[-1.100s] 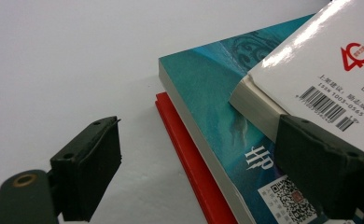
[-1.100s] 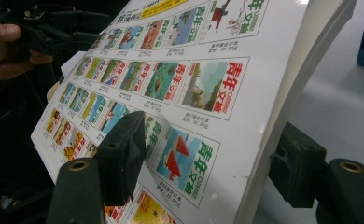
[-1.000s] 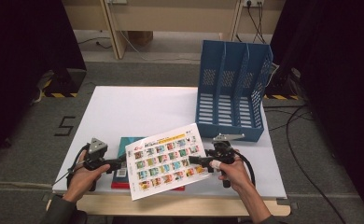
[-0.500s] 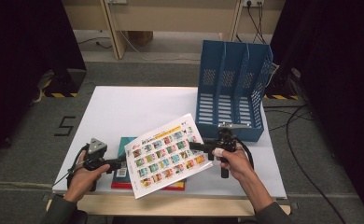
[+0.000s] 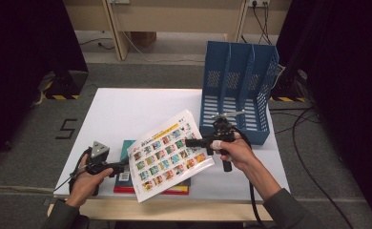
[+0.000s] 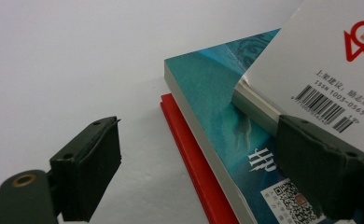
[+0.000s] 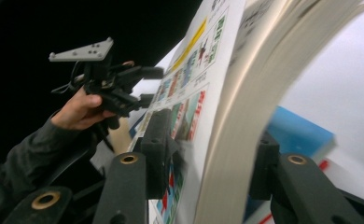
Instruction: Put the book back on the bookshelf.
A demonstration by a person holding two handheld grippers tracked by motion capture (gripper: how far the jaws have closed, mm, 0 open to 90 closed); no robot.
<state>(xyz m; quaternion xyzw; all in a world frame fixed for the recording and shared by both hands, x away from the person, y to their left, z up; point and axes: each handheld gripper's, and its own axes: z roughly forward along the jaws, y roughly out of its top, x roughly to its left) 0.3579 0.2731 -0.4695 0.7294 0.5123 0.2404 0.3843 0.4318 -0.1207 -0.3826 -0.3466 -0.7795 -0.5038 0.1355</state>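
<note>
White table (image 5: 127, 109) before a blue file rack (image 5: 239, 90): my right fingers (image 5: 190, 141), just closing, clamp the colourful picture-covered magazine (image 5: 170, 155) tilted above the teal book (image 6: 227, 121), left fingers (image 5: 122, 167) wide beside it.

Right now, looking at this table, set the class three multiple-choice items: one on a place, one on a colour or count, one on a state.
1. Where does the file rack stand?
A. at the table's far right
B. at its near left
C. on the floor

2. What colour is the lowest book in the stack?
A. yellow
B. red
C. black

3. How is the magazine held?
A. lying flat, untouched
B. rolled inside the rack
C. clamped in the right gripper, one edge raised off the stack

Answers:
1 A, the high view shows it at the table's far right.
2 B, a red cover juts out under the teal book.
3 C, both jaws press on its pages in the right gripper view.
</note>
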